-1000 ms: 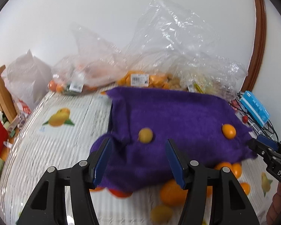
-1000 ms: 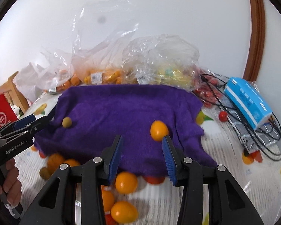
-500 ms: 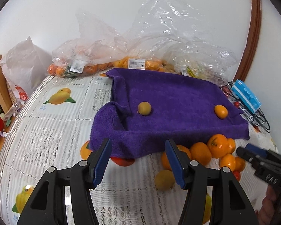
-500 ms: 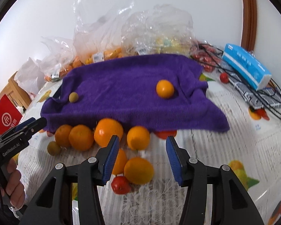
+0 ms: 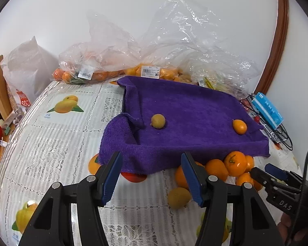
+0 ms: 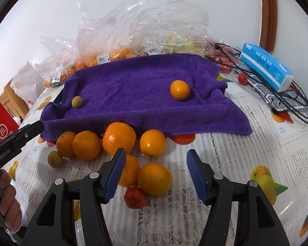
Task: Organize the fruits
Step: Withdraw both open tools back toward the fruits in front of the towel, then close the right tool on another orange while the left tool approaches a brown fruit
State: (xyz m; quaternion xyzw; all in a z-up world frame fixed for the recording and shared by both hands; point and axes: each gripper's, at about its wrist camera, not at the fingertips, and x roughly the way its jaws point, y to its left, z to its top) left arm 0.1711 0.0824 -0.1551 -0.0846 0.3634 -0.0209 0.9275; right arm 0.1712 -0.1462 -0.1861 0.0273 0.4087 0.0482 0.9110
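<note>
- Progress: early, by the look of it. Only two fruits sit on the purple towel: small greenish fruit far left, one orange right.
- Loose oranges bunch on the worktop at the towel's near edge, unsorted.
- Far side: clear plastic bags hold more fruit.
- Left gripper jaws spread, empty.
- Right gripper jaws spread, empty, over the oranges.
</note>
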